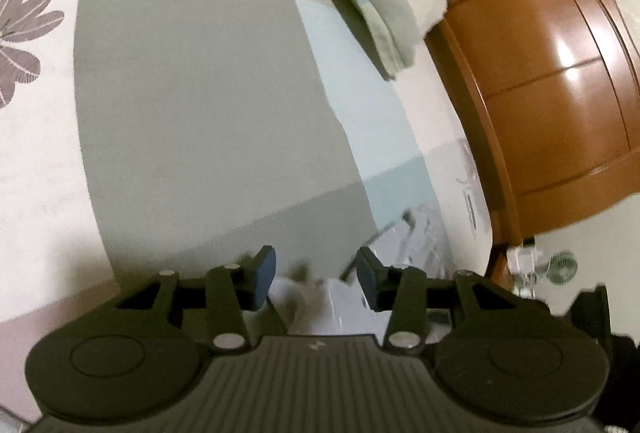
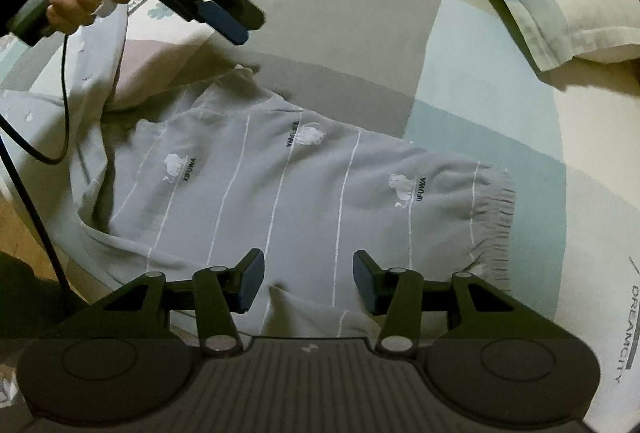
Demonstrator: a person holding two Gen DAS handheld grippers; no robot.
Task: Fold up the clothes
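The right gripper [image 2: 309, 279] hangs with jaws spread directly over the near edge of the grey garment [image 2: 280, 185], pinching nothing; a raised fold sits between its pads. The garment lies flat on the patchwork bedspread [image 2: 360, 25], directly ahead of these jaws. Its long axis runs left to right across the right wrist view, with the elastic cuffed end [image 2: 498, 217] pointing right. The left gripper [image 2: 228, 21] hovers beyond the far left corner, jaws spread, empty. Judgement: the right gripper is nearer the cloth. A pillow [image 2: 560, 1] lies farthest.
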